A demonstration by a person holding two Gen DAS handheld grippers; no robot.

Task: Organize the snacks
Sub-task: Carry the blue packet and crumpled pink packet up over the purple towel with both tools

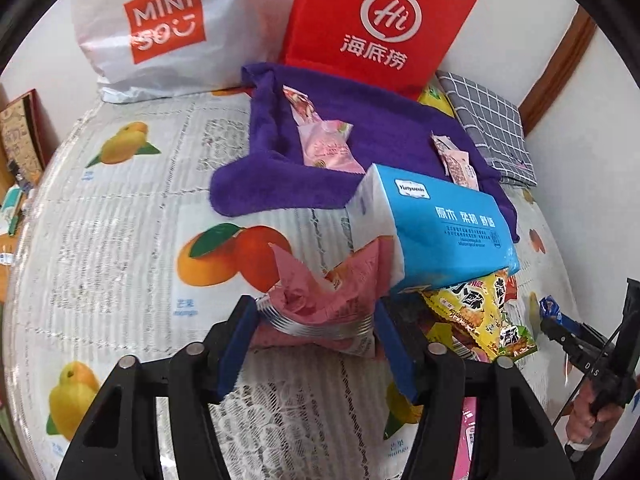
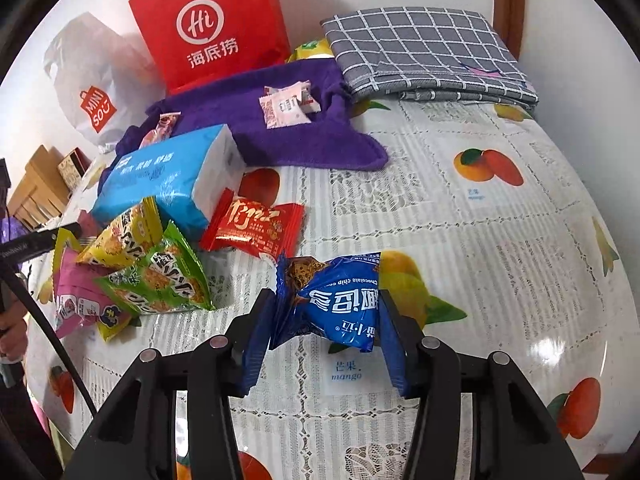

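My left gripper (image 1: 316, 320) is shut on a pink snack packet (image 1: 320, 304), held just above the fruit-print tablecloth. My right gripper (image 2: 324, 312) is shut on a blue chocolate chip cookie packet (image 2: 340, 300). A purple towel (image 1: 360, 136) (image 2: 280, 132) at the back holds pink packets (image 1: 328, 148) and small pale packets (image 2: 288, 108). Yellow-green snack packets (image 2: 156, 272) (image 1: 476, 312) and a red packet (image 2: 256, 228) lie by a blue tissue pack (image 1: 436, 224) (image 2: 168, 176).
A red Haidilao bag (image 1: 376, 20) (image 2: 212, 24) and a white Miniso bag (image 1: 160, 28) stand against the back wall. A folded grey checked cloth (image 2: 424, 52) (image 1: 488, 128) lies at the back right. The tablecloth (image 2: 500, 240) shows to the right.
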